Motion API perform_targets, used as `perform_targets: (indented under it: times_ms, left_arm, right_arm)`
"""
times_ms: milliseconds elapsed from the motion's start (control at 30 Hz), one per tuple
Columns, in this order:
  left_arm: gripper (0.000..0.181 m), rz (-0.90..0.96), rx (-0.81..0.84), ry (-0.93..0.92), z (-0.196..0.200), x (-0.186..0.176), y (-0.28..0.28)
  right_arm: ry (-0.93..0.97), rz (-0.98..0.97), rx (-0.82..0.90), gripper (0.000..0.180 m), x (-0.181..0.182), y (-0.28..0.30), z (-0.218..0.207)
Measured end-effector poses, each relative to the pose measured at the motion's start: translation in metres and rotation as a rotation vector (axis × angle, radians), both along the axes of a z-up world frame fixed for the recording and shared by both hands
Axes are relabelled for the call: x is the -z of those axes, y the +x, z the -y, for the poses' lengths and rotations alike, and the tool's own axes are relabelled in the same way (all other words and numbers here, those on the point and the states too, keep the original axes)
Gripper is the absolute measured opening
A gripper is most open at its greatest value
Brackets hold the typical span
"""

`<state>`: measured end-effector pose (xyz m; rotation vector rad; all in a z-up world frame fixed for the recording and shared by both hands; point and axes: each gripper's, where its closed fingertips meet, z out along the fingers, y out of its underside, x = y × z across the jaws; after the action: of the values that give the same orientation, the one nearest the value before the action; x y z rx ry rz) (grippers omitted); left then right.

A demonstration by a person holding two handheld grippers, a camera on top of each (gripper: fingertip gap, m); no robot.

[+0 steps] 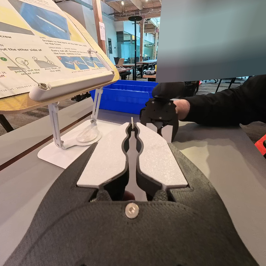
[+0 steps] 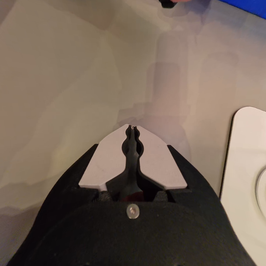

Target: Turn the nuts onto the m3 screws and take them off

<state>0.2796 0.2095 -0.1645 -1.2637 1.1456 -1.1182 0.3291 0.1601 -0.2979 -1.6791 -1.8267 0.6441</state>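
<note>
left gripper [image 1: 132, 126]: its white-faced fingers are pinching together at the tips, clamping on a small metal screw [image 1: 132, 123] that is standing upright and poking out above the tips.
right gripper [image 2: 132, 127]: it is pointing down at the table, its fingertips are closing on a tiny nut [image 2: 133, 127] sitting right at the tip; in the left wrist view this gripper [image 1: 165, 133] is hanging just to the right of the screw, with a hand [image 1: 181, 108] in a black sleeve gripping it.
table [image 1: 208, 161]: its pale grey top is lying under both grippers.
blue bin [image 1: 125, 97]: it is sitting at the far side of the table, behind the screw.
document stand [image 1: 60, 149]: its white base is resting on the table to the left, propping up a tilted wooden board with an instruction sheet [image 1: 43, 47]; the base edge [image 2: 244, 151] is showing at the right of the right wrist view.
</note>
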Motion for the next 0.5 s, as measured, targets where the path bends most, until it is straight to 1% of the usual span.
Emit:
perform_targets:
  times_ms: [167,400,433,500]
  left_arm:
    - [0.003,0.041,0.028,-0.062,0.003,0.000,0.006]
    - [0.003,0.159,0.118,-0.178,0.012,-0.009,0.019]
    - [0.003,0.182,0.129,-0.203,0.012,-0.011,0.020]
    - [0.003,0.249,0.164,-0.270,0.012,-0.016,0.022]
  right_arm:
    - [0.047,-0.117,0.033,0.004,-0.029,0.001,-0.003]
    - [0.136,-0.294,0.079,0.003,-0.090,0.010,-0.005]
    - [0.150,-0.317,0.085,0.000,-0.098,0.012,-0.005]
    - [0.170,-0.371,0.092,0.000,-0.116,0.014,-0.004]
